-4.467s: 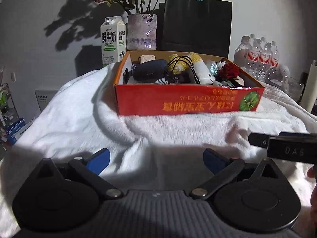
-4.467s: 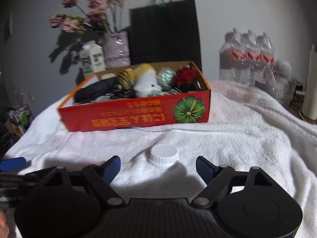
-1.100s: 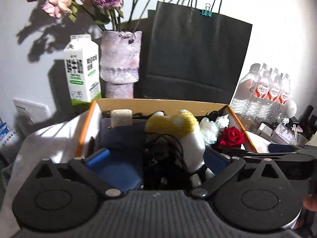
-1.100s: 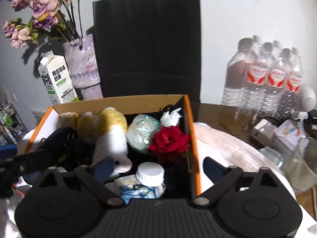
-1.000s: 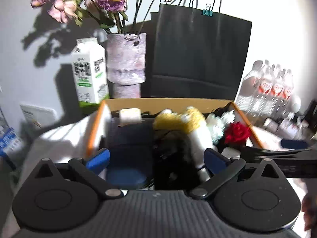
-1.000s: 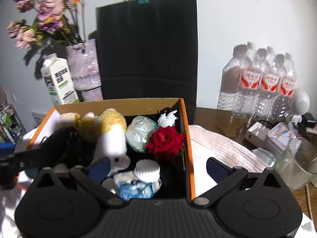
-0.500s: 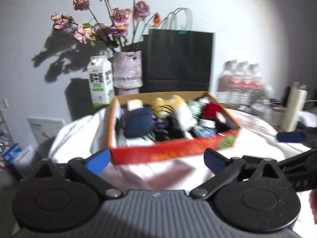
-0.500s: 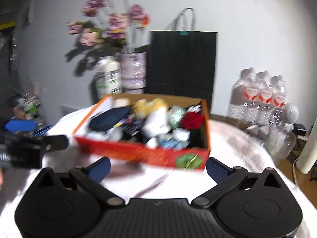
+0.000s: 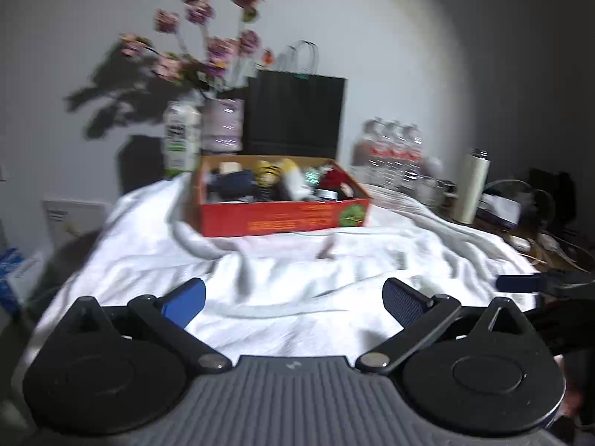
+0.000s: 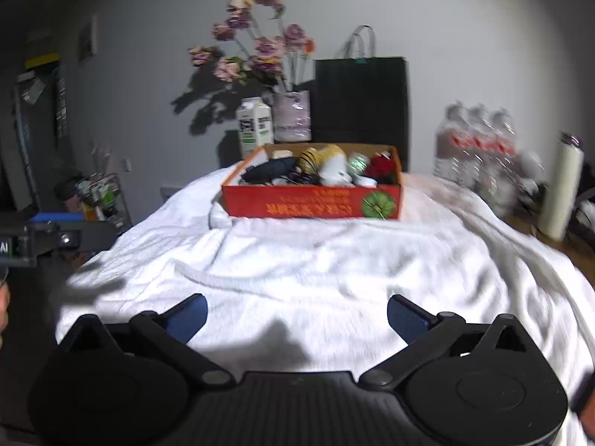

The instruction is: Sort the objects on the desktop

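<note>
An orange-red cardboard box [image 9: 282, 219] [image 10: 312, 206] stands at the far side of the white-towelled table [image 9: 290, 282] [image 10: 334, 267]. Inside it lie a dark pouch [image 10: 269, 169], a yellow and white plush toy [image 10: 327, 161], a red rose [image 10: 383, 165] and other small items. My left gripper [image 9: 293, 297] is open and holds nothing, well short of the box. My right gripper [image 10: 297, 316] is open too, with only bare towel between its blue-padded fingers. Each gripper shows at the edge of the other's view.
Behind the box stand a milk carton [image 10: 254, 128], a vase of dried flowers [image 10: 292, 115] and a black paper bag [image 10: 360, 100]. A pack of water bottles [image 10: 476, 148] and a white flask [image 10: 563, 193] are at the right. A cluttered rack [image 10: 96, 197] sits at the left.
Both grippers have drawn back from over the box to the near side of the table. The white-capped bottle seen before the right gripper earlier now lies in the box.
</note>
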Motion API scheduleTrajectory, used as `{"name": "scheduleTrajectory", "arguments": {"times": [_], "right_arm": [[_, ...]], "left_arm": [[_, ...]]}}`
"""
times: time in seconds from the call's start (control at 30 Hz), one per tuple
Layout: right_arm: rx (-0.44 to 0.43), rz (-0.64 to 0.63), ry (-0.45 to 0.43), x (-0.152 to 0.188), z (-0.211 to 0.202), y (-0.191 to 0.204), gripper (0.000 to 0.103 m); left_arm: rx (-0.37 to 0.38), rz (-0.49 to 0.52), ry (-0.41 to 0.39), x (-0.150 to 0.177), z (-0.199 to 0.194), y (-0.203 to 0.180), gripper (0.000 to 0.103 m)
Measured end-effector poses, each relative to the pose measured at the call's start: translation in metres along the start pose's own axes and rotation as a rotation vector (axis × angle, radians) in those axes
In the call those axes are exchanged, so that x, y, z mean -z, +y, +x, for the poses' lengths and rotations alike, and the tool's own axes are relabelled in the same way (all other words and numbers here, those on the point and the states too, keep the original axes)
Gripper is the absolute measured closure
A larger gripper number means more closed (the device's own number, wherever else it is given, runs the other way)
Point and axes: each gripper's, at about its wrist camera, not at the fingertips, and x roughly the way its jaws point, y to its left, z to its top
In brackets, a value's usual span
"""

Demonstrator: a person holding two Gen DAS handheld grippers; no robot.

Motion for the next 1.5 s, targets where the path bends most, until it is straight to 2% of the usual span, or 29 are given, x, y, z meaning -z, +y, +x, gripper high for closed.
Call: {"name": "scheduleTrajectory", "arguments": {"times": [0.17, 0.4, 0.63, 0.9, 0.97, 1.13, 1.2, 1.3, 1.5], "right_arm": [[0.028, 0.000, -0.021, 0.012, -0.008, 0.005, 0.000], [0.100, 0.051, -0.019, 0.018, 0.033, -0.004, 0.000], [0.140, 0.065, -0.026, 0.018, 0.092, -0.012, 0.000], [0.189, -0.002, 0.028, 0.008, 0.145, -0.013, 0.000], [0.199, -0.014, 0.051, 0.008, 0.153, -0.014, 0.000], [0.165, -0.004, 0.118, 0.009, 0.170, -0.018, 0.000], [0.166, -0.007, 0.118, 0.010, 0.172, -0.018, 0.000], [0.169, -0.016, 0.123, 0.010, 0.173, -0.017, 0.000], [0.181, -0.015, 0.125, 0.010, 0.173, -0.016, 0.000]], "left_arm": [[-0.092, 0.032, 0.005, 0.022, 0.013, -0.007, 0.000], [-0.167, 0.002, 0.001, 0.033, 0.055, -0.002, 0.000], [-0.162, 0.010, 0.051, 0.041, 0.117, 0.002, 0.000], [-0.144, 0.010, 0.175, 0.044, 0.170, 0.012, 0.000], [-0.127, 0.003, 0.190, 0.042, 0.176, 0.014, 0.000], [-0.144, 0.009, 0.206, 0.038, 0.186, 0.011, 0.000], [-0.137, -0.004, 0.233, 0.038, 0.191, 0.013, 0.000], [-0.131, -0.049, 0.232, 0.039, 0.193, 0.017, 0.000], [-0.139, -0.047, 0.231, 0.040, 0.192, 0.015, 0.000]]}}
